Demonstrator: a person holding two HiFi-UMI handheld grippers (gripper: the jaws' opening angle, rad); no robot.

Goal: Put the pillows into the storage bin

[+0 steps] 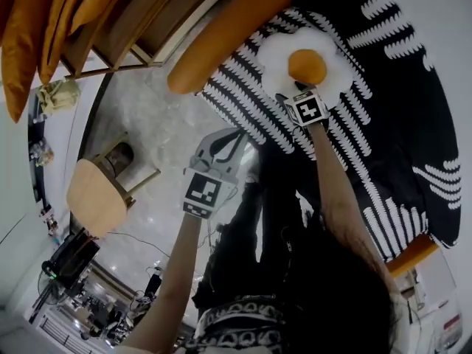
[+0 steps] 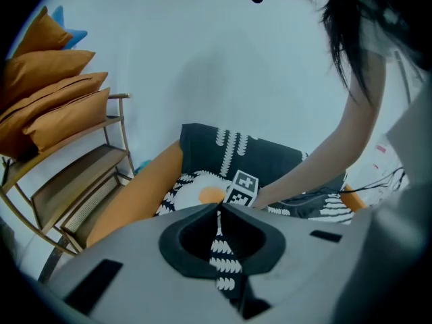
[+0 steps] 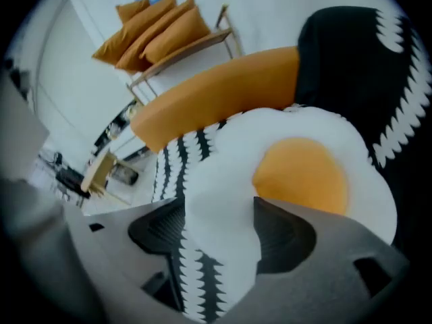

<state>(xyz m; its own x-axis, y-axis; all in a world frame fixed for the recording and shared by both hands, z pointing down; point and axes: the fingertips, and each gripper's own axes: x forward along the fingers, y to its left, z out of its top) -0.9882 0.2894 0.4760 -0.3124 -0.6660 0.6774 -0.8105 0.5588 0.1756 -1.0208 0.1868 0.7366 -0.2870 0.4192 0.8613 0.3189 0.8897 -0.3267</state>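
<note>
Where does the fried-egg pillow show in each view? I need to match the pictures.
Head view: the fried-egg pillow sits upper centre, slightly right.
Left gripper view: small, in the middle of the picture.
Right gripper view: large, filling the centre and right.
Shared landmark: the orange armrest, to the pillow's left in all three.
</note>
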